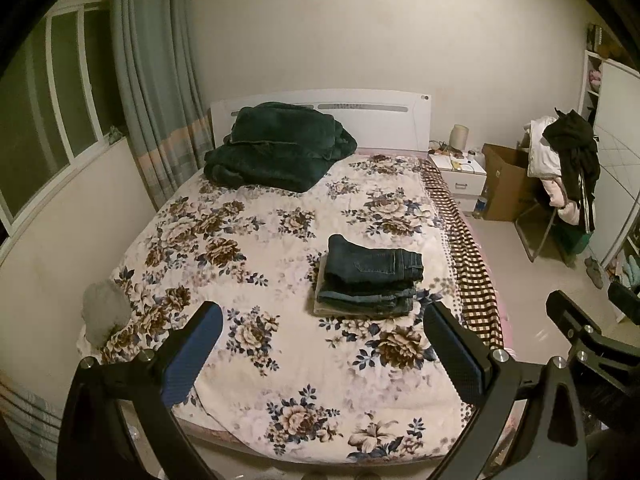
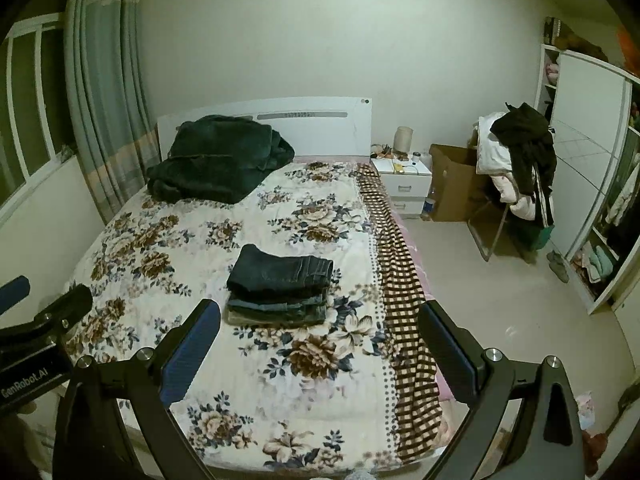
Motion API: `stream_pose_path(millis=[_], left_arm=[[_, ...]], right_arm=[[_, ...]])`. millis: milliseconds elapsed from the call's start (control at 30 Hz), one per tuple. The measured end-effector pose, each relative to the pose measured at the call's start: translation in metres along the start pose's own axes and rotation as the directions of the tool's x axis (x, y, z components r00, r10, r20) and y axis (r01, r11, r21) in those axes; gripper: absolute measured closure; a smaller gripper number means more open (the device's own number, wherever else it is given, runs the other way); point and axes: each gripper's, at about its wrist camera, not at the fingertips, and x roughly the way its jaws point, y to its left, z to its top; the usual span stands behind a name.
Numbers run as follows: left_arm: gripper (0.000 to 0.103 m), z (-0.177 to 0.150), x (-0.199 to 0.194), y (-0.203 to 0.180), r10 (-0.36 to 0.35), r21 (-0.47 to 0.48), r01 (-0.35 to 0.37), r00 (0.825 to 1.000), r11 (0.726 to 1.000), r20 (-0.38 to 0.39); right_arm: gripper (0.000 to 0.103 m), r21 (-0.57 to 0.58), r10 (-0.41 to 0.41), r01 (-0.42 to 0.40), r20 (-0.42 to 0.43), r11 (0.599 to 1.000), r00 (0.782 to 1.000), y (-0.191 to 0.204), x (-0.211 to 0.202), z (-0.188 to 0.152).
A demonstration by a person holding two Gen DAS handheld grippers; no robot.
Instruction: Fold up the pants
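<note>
A stack of folded dark jeans (image 1: 370,278) lies on the floral bedspread (image 1: 256,248), right of the bed's middle. It also shows in the right wrist view (image 2: 280,286) on the bedspread (image 2: 168,240). My left gripper (image 1: 322,316) is open and empty, held above the foot of the bed, short of the stack. My right gripper (image 2: 320,314) is open and empty, also back from the stack. The right gripper's fingers (image 1: 568,316) show at the right edge of the left wrist view. The left gripper's fingers (image 2: 48,312) show at the left edge of the right wrist view.
A dark green blanket (image 1: 276,146) is piled at the headboard. A grey bundle (image 1: 105,312) sits at the bed's left edge. A checked sheet (image 2: 400,280) hangs over the right side. A nightstand (image 2: 404,180), cardboard box (image 2: 452,184), clothes-laden chair (image 2: 516,168) and wardrobe (image 2: 592,160) stand right.
</note>
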Motion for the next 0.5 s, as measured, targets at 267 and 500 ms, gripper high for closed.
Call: stream_pose_path(millis=[267, 500], left_arm=[[0.000, -0.010, 0.000, -0.003, 0.003, 0.000, -0.003, 1.000, 1.000, -0.009], [0.000, -0.009, 0.003, -0.003, 0.017, -0.012, -0.017, 1.000, 1.000, -0.006]], right_arm=[[0.002, 0.008, -0.002, 0.002, -0.005, 1.000, 1.000, -0.001, 0.001, -0.006], [0.002, 0.012, 0.005, -0.005, -0.021, 1.000, 1.000, -0.003, 0.003, -0.008]])
